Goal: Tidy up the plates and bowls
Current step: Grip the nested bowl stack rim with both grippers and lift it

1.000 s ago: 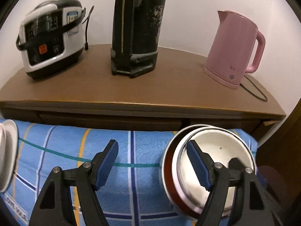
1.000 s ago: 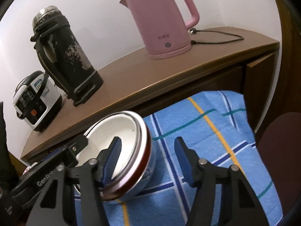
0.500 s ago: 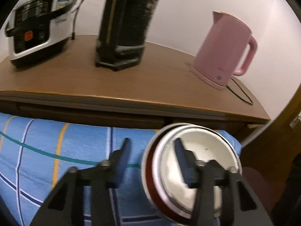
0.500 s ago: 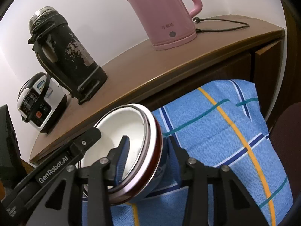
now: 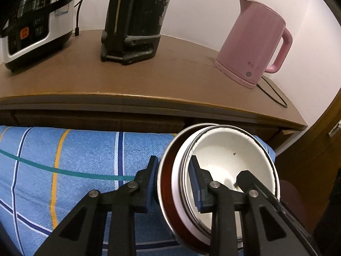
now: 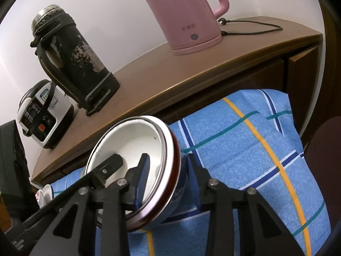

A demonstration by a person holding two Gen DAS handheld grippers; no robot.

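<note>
A stack of nested bowls (image 5: 230,166), white inside with a dark red outer rim, sits on the blue striped cloth (image 5: 74,155). My left gripper (image 5: 173,183) is shut on the stack's left rim, one finger outside, one inside. My right gripper (image 6: 167,179) is shut on the stack's right rim (image 6: 136,149) the same way. The left gripper's finger shows inside the bowl in the right wrist view. A white dish (image 6: 45,192) peeks out at the far left of the cloth.
A brown wooden counter (image 5: 149,74) stands behind the cloth, carrying a rice cooker (image 5: 36,21), a tall black flask (image 5: 136,17) and a pink kettle (image 5: 253,42) with its cord. A dark chair seat (image 6: 324,149) is at the right.
Both grippers have closed from open onto opposite sides of the bowl stack's rim. The left gripper also shifted right, closer to the stack.
</note>
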